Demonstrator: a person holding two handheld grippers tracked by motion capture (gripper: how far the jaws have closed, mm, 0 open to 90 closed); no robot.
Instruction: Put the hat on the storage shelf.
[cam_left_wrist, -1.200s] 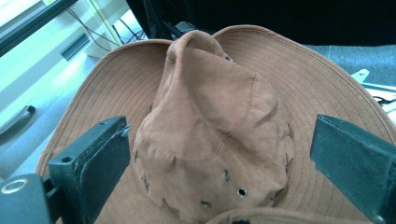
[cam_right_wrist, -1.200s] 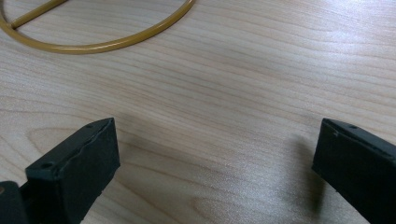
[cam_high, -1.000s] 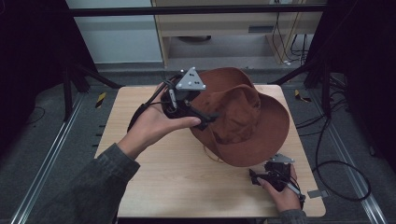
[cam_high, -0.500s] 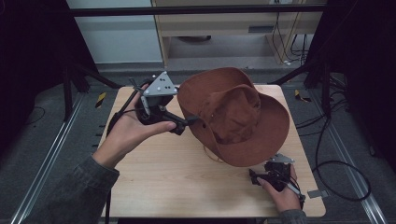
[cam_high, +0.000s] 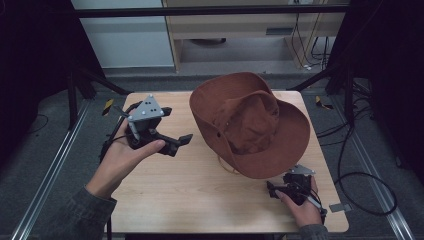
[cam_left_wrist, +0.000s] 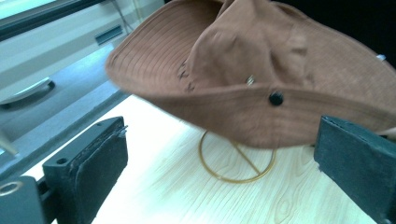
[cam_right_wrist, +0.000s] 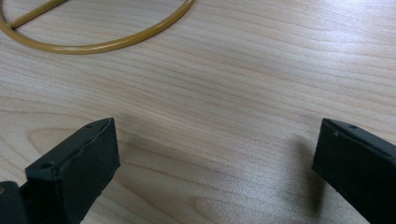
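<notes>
A brown wide-brimmed hat (cam_high: 250, 122) rests on a thin gold wire stand (cam_left_wrist: 237, 161) at the right middle of the wooden table (cam_high: 185, 200). Its brim tilts up at the far left. My left gripper (cam_high: 181, 142) hovers just left of the hat, open, with nothing between its jaws. In the left gripper view the hat (cam_left_wrist: 261, 74) hangs ahead of the wide-apart jaws. My right gripper (cam_high: 272, 190) lies low at the table's front right, below the brim, open over bare wood. The stand's gold ring (cam_right_wrist: 93, 44) shows ahead of it.
Black cables (cam_high: 365, 175) trail over the floor to the right of the table. A pale cabinet (cam_high: 250, 27) stands beyond the far edge. Dark frame posts (cam_high: 75, 85) rise at the left. A small grey tag (cam_high: 341, 206) lies near the front right corner.
My left gripper has let go of the hat's brim and drawn back to the left, jaws now apart. The hat has settled on its stand. The right gripper has stayed put.
</notes>
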